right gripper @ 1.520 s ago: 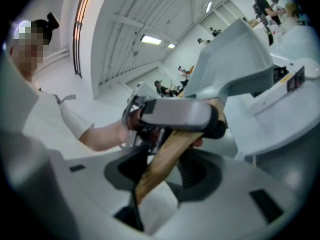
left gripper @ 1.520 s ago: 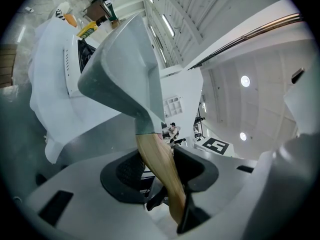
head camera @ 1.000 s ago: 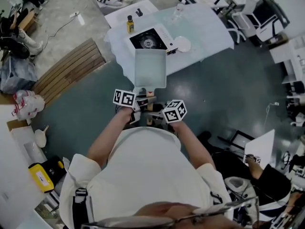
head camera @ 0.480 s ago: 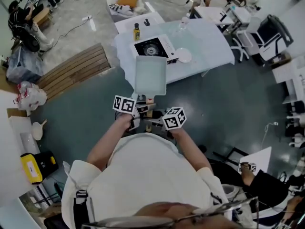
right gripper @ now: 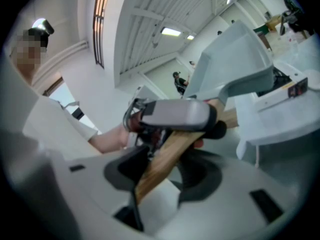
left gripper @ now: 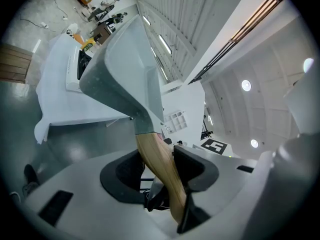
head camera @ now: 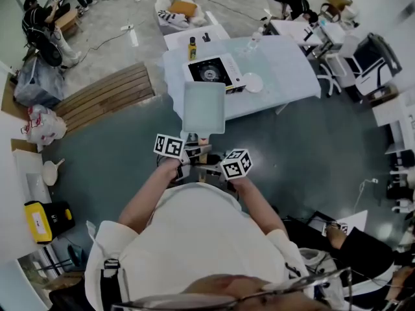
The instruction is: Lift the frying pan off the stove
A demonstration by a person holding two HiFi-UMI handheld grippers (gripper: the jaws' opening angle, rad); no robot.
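Observation:
The frying pan [head camera: 204, 107] is a pale grey-green square pan with a wooden handle [head camera: 200, 153]. It hangs in the air in front of the table's near edge, off the stove [head camera: 209, 73]. Both grippers hold the handle. In the left gripper view, my left gripper [left gripper: 161, 170] is shut on the wooden handle [left gripper: 157, 159], and the pan [left gripper: 125, 69] rises beyond it. My right gripper [right gripper: 167, 176] is shut on the handle [right gripper: 170, 154] further back, behind the left gripper [right gripper: 175, 115]. From above, the left gripper [head camera: 189, 151] and right gripper [head camera: 211, 167] sit close together.
The stove stands on a white-covered table [head camera: 285, 63] with a dark bottle [head camera: 192, 48] to its left and a white round plate [head camera: 253, 82] to its right. A slatted wooden platform [head camera: 107, 96] lies left of the table. Desks, chairs and seated people ring the room.
The head view has drifted, so table and stove sit a little lower and to the right in the picture. Both grippers keep the same hold on the handle.

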